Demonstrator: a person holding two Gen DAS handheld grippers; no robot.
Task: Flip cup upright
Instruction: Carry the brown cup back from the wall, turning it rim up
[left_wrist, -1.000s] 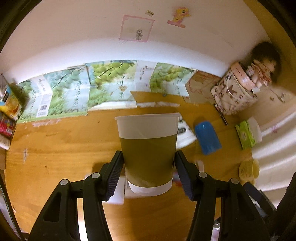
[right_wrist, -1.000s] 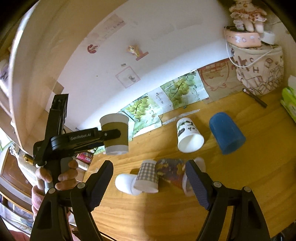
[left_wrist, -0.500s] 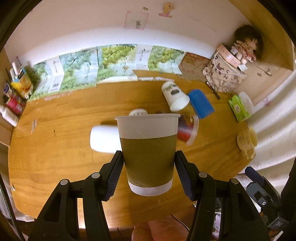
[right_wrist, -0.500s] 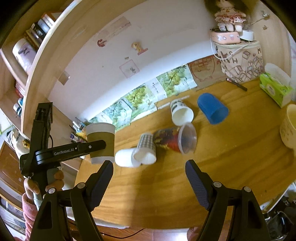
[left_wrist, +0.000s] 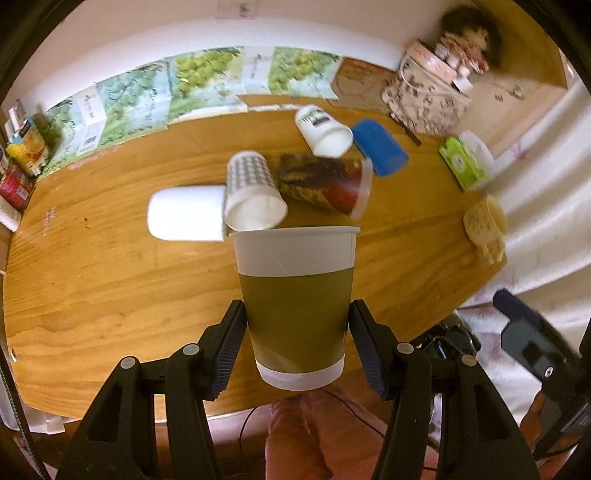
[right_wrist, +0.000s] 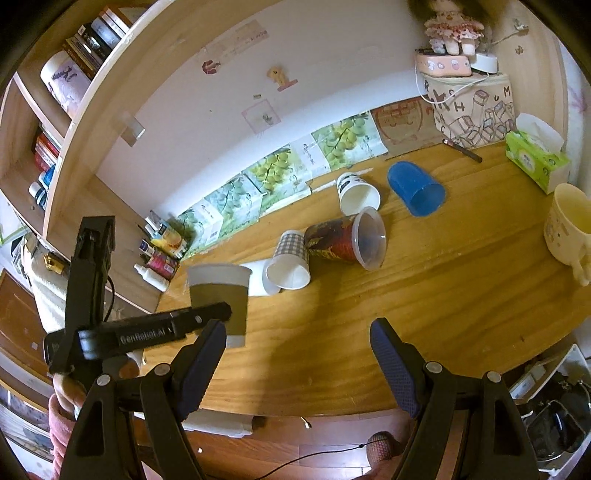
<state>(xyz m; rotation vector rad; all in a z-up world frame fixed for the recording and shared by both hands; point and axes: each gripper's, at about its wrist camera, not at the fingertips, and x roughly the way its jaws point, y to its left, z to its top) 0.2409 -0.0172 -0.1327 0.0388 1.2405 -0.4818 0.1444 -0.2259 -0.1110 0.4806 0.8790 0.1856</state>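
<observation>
Left gripper (left_wrist: 297, 341), clamping the upright cup (left_wrist: 295, 302), has drawn back over the table (left_wrist: 92, 295) edge; right gripper (right_wrist: 297, 363) gapes empty.

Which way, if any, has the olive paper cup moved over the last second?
Yes. In the right wrist view the olive cup, held by the left gripper, has come away from the grape posters toward the table's near edge.

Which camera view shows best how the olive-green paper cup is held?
The left wrist view: the olive-green paper cup stands upright and large, with the left gripper jaws pressed against both sides. The right wrist view shows it smaller, from the side, partly behind a black gripper finger.
</observation>
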